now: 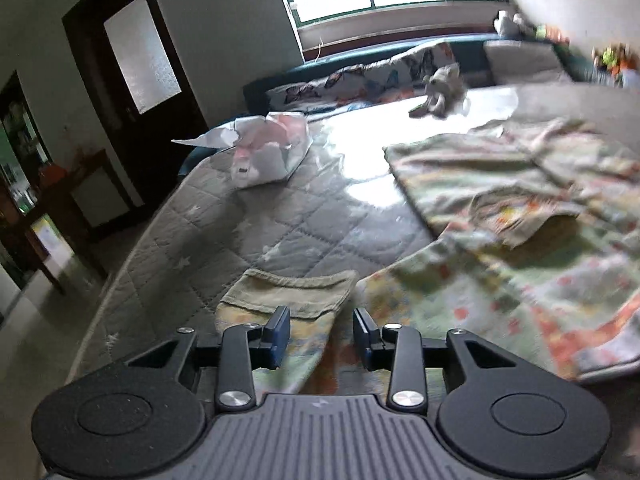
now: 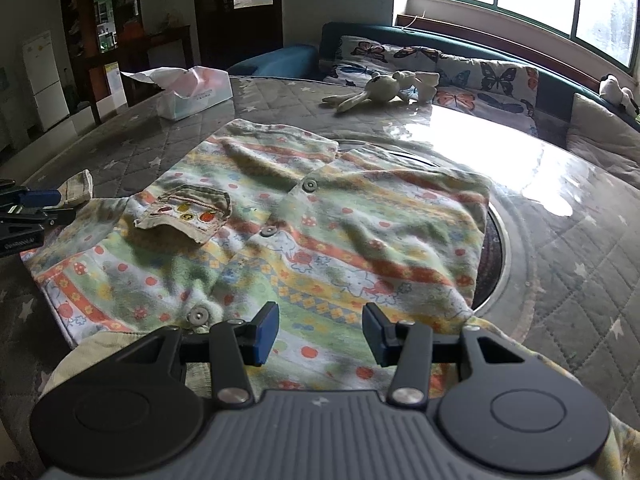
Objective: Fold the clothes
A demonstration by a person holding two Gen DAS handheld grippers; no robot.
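Currently, notes from my remote station.
Garment: child's printed shirt (image 2: pixel 304 240) lies spread front-up on the quilted table cover (image 2: pixel 580 264), near the tissue box (image 2: pixel 196 94).
Feel: I judge it light, soft, floppy; bunches readily.
Left gripper (image 1: pixel 322 334): fingers apart over the sleeve cuff (image 1: pixel 288 290).
Right gripper (image 2: pixel 320 334): fingers apart above the hem.
Hold: pinch cuff and hem edges.

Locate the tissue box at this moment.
The tissue box sits at the far left edge of the quilted table in the right wrist view, beyond the patterned shirt and left of the stuffed rabbit.
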